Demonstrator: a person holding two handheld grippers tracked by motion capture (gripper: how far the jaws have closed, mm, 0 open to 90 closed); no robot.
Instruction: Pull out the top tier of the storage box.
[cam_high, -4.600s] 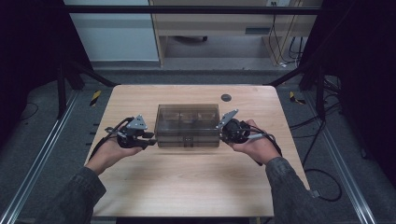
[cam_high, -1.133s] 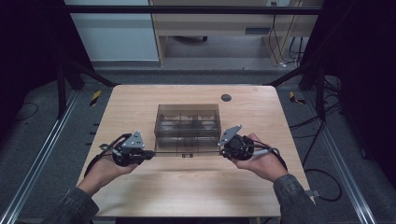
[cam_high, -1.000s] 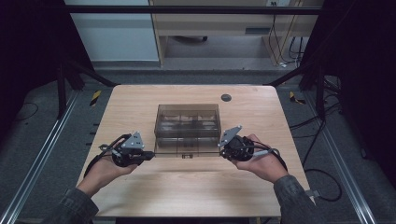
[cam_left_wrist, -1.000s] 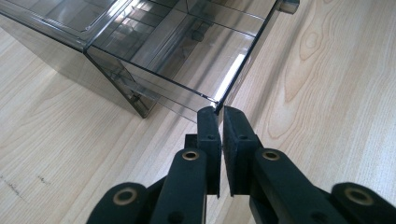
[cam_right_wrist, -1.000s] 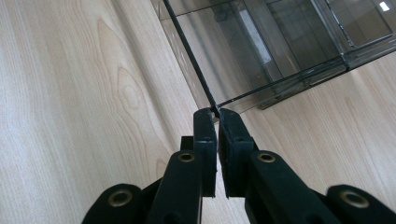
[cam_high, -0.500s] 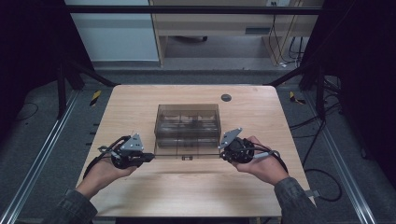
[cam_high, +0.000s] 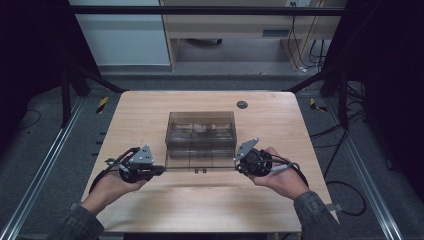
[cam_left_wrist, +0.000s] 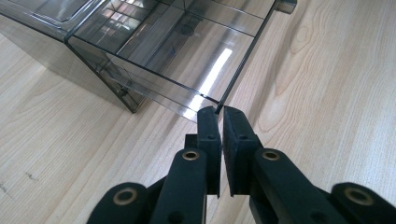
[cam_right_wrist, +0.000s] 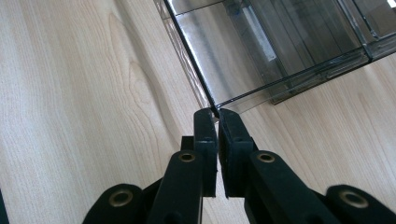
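The left tongs (cam_left_wrist: 216, 112) are pinched shut on the thin front edge of a lid (cam_left_wrist: 187, 70), right at its corner; the two black pads stand nearly together with just the edge of the smoky clear plastic caught between them. The right tongs (cam_right_wrist: 214, 114) are closed the same way on the opposite front corner of that lid (cam_right_wrist: 261, 51). In each gripper view the lid runs off from the tips toward 12 o'clock, and the box sits beyond it, toward 11 o'clock in the left gripper view and toward 1 o'clock in the right one.

From the high view the left tongs (cam_high: 161, 170) and the right tongs (cam_high: 237, 166) sit at the two near corners of the lid (cam_high: 200, 159), which lies low over the wood at the front of the clear box (cam_high: 201, 127). The box rests in the middle of the worktop (cam_high: 150, 107), with the left tongs at its 7 o'clock and the right at its 5 o'clock.

The gripper views give the pinch on the edge itself and the wood grain under it. The high view gives the whole box with its dividers, a hand behind each gripper, and a small dark round disc (cam_high: 242, 104) on the worktop at 1 o'clock from the box, well apart from it
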